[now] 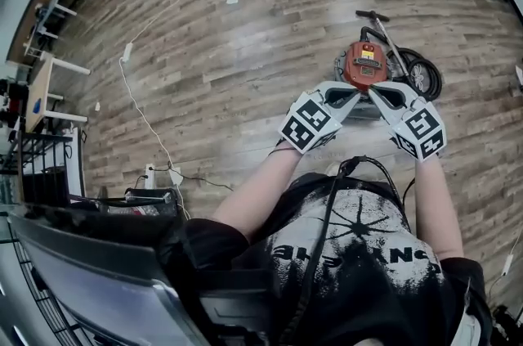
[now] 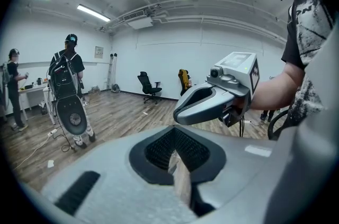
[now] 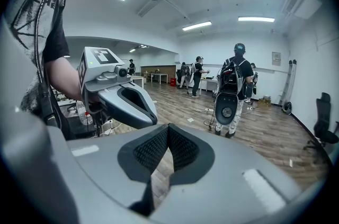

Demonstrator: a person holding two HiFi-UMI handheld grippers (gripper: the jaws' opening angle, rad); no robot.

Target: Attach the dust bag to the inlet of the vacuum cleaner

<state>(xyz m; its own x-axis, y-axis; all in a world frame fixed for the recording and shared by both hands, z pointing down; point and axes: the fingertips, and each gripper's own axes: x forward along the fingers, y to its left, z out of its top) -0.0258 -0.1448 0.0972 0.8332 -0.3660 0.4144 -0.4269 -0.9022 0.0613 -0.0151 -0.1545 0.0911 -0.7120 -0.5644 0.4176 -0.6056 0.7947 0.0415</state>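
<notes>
Both tools are up in front of my chest, tips angled toward each other and nearly meeting. The left tool (image 2: pixel 177 160) has its jaws together with nothing between them, only floor (image 1: pixel 212 74) showing through the slot under the pads. The right tool (image 3: pixel 166 157) is the same: jaws together, empty.

In the left gripper view the right tool sits at 1 o'clock, just beyond the left tool's tips. In the right gripper view the left tool sits at 10 o'clock.

The vacuum (image 1: pixel 364 63) has a red top and stands on the wood floor at 12 o'clock from the tool tips in the head view. It is close ahead of the tips, and neither tool touches it. A black hose (image 1: pixel 425 76) lies coiled at the vacuum's 3 o'clock, right beside it.

A white cable (image 1: pixel 137 103) runs across the floor at 9 o'clock, well apart from the vacuum. Another person (image 2: pixel 67 74) stands off at 10 o'clock in the left gripper view with a round-faced machine on their back. A black chair (image 2: pixel 148 85) is by the far wall.
</notes>
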